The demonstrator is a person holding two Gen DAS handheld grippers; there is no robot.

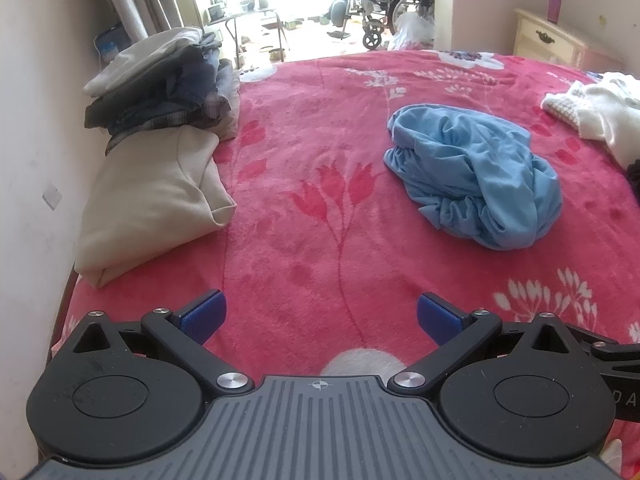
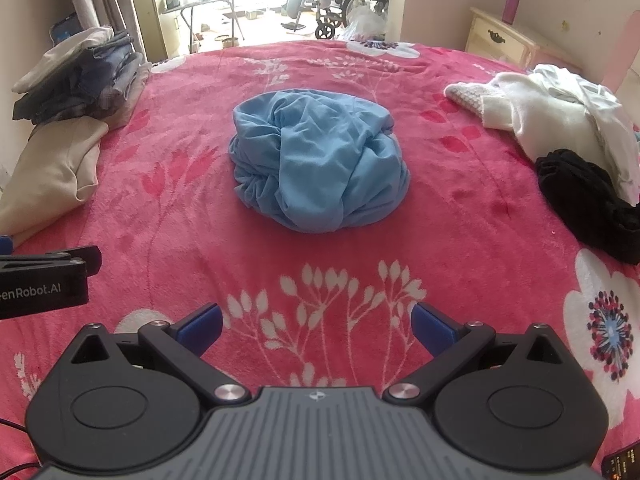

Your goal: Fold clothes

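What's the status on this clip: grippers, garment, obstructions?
Left gripper open, empty; right gripper open, empty. Blue garment crumpled mid-bed, untouched. Path to it clear.

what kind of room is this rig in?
Likely a home bedroom: a bed under a pink floral fleece blanket, a cream wooden nightstand by the wall, and a stack of folded clothes on the bed.

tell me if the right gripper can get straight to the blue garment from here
Probably yes: the right gripper is open, and only bare pink blanket lies between it and the crumpled blue garment straight ahead.
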